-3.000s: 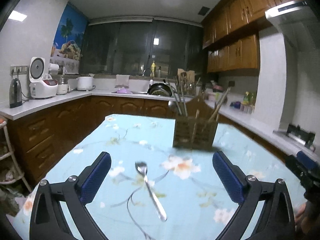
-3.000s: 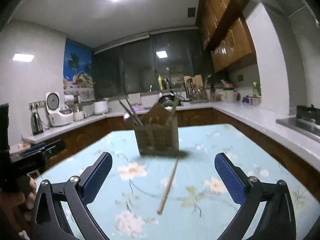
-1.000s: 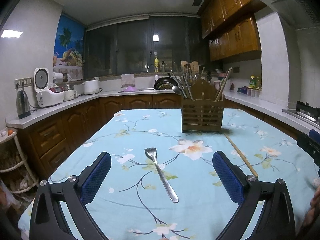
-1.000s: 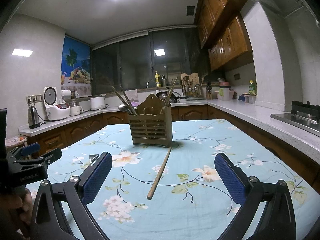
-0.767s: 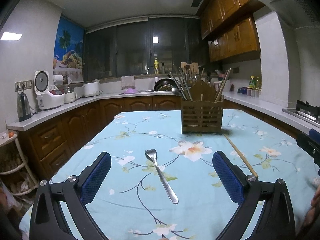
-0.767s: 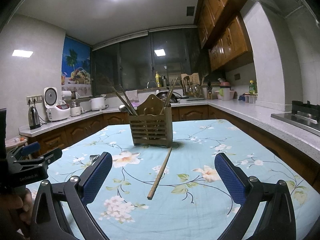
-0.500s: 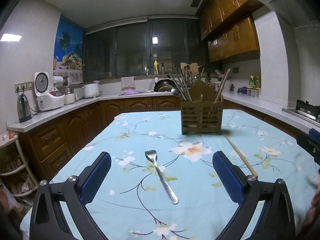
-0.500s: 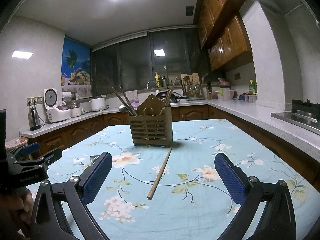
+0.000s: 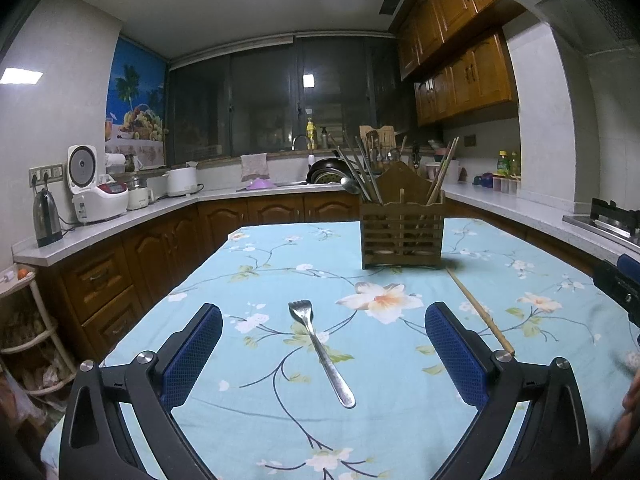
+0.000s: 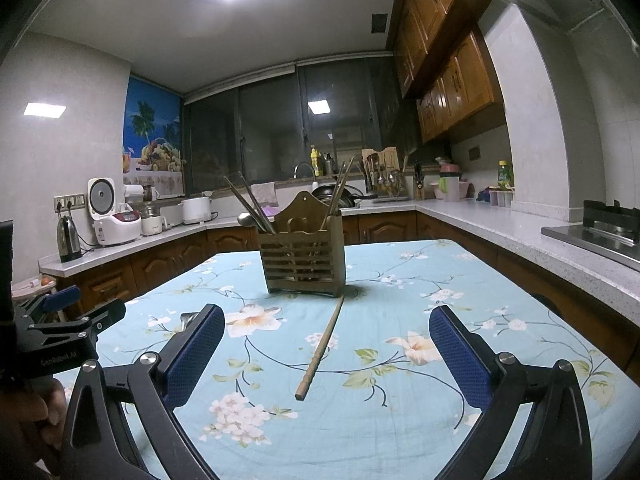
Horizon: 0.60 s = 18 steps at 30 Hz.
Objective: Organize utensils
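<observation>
A metal fork point(image 9: 320, 350) lies on the floral tablecloth point(image 9: 280, 420), tines pointing away, between the fingers of my open, empty left gripper point(image 9: 323, 354). A wooden chopstick point(image 10: 321, 348) lies in front of my open, empty right gripper point(image 10: 326, 354); it also shows in the left wrist view point(image 9: 478, 308). A wooden utensil holder point(image 9: 401, 230) with chopsticks and a ladle stands mid-table, also in the right wrist view point(image 10: 303, 256). The fork's tines point(image 10: 186, 317) peek out beside my right gripper's left finger.
The left gripper's body point(image 10: 60, 328) shows at the left of the right wrist view. Kitchen counters point(image 9: 120, 220) with a rice cooker point(image 9: 94, 192) and kettle point(image 9: 46, 218) run round the table. A stove point(image 10: 600, 228) sits on the right.
Three seconds ago both views were tilted and blurred; both grippers have since levelled and steadied. Over the last second nothing has visibly moved.
</observation>
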Available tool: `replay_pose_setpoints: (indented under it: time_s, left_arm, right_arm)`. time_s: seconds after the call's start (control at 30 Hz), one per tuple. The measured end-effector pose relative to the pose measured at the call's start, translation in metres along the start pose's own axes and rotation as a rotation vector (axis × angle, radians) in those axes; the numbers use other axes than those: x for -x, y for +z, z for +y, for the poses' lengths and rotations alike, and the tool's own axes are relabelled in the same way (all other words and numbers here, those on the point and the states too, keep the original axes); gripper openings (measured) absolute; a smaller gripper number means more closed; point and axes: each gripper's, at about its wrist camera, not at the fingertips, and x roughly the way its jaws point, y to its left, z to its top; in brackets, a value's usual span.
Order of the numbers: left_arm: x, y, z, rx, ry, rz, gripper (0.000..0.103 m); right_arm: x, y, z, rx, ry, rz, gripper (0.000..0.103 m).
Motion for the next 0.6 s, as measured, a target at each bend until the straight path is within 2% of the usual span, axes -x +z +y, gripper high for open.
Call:
replay_pose_setpoints:
  time_s: [0.6]
  left_arm:
    - [0.0000, 0.0013, -0.0024, -0.002, -0.002, -0.007, 0.102]
  right_arm:
    - [-0.0009, 0.0003, 0.0007, -0.002, 0.000, -0.001, 0.103]
